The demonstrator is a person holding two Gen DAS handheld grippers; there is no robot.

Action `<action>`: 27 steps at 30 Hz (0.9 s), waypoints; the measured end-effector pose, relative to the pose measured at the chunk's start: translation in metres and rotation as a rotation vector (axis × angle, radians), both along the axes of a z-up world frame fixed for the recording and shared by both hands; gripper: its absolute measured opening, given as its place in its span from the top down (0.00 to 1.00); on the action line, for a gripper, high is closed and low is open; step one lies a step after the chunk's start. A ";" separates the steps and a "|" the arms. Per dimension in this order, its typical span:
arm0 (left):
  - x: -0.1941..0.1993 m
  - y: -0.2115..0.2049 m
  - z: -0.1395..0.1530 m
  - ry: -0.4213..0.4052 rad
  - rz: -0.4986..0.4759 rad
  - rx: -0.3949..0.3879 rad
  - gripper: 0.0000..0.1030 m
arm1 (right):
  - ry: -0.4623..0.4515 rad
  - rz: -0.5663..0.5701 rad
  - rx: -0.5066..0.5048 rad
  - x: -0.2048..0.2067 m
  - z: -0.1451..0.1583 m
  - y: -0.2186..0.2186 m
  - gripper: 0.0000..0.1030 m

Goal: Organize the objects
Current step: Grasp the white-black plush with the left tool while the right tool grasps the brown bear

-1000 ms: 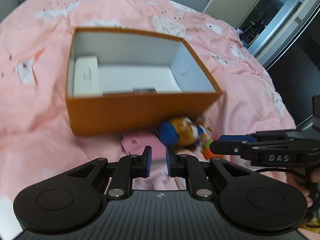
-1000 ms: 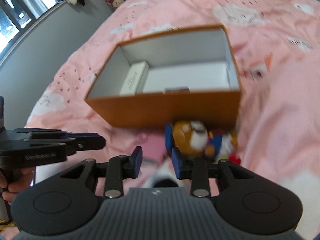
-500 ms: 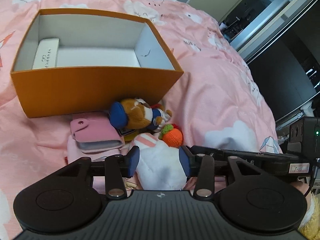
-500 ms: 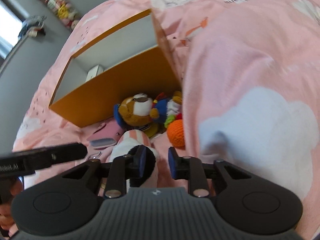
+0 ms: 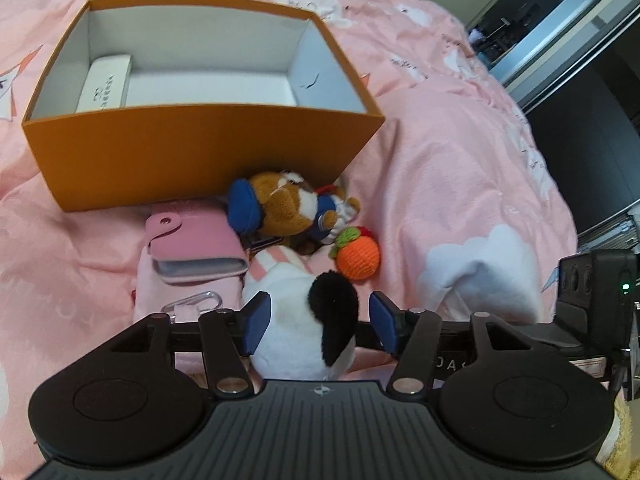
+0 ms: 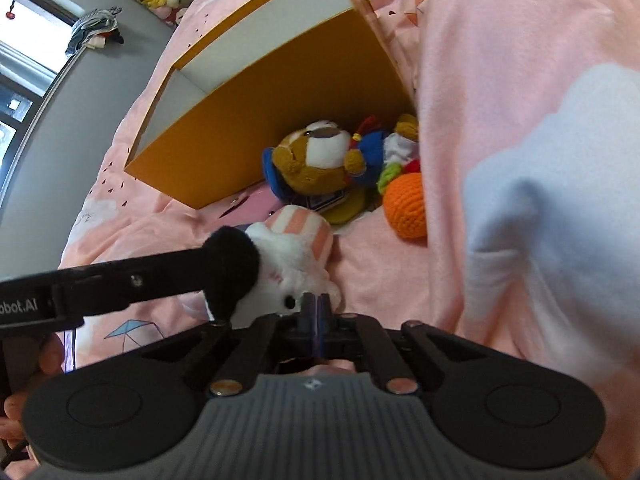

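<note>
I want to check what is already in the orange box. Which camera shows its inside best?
The left wrist view: it looks down into the orange box, showing a white case. The right wrist view shows only its outer wall and a strip of the inside.

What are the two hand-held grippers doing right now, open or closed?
Left hand-held gripper: open, straddling the white plush toy with a black ear.
Right hand-held gripper: closed, apparently holding nothing.

Bedroom, daylight from one side.
We see a pink quilt (image 5: 460,152) on the bed, a grey wall (image 6: 60,128), a bright window (image 6: 24,32), and a dark doorway (image 5: 532,12).
</note>
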State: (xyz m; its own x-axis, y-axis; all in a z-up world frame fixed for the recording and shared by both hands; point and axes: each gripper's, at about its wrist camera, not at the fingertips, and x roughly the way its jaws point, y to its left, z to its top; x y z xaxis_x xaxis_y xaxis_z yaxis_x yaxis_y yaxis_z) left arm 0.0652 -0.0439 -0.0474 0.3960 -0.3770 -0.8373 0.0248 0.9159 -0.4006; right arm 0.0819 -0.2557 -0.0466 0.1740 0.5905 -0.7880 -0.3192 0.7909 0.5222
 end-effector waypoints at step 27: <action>0.001 0.000 -0.016 0.038 -0.058 -0.002 0.40 | -0.207 0.167 -0.154 0.010 0.031 0.011 0.93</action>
State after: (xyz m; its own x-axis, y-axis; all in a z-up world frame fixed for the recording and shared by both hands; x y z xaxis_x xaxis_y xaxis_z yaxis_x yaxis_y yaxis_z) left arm 0.0660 -0.0435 -0.0639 0.3415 -0.3999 -0.8505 0.0630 0.9127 -0.4038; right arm 0.0914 -0.2445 -0.0156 0.2505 0.5012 -0.8283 -0.5385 0.7832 0.3110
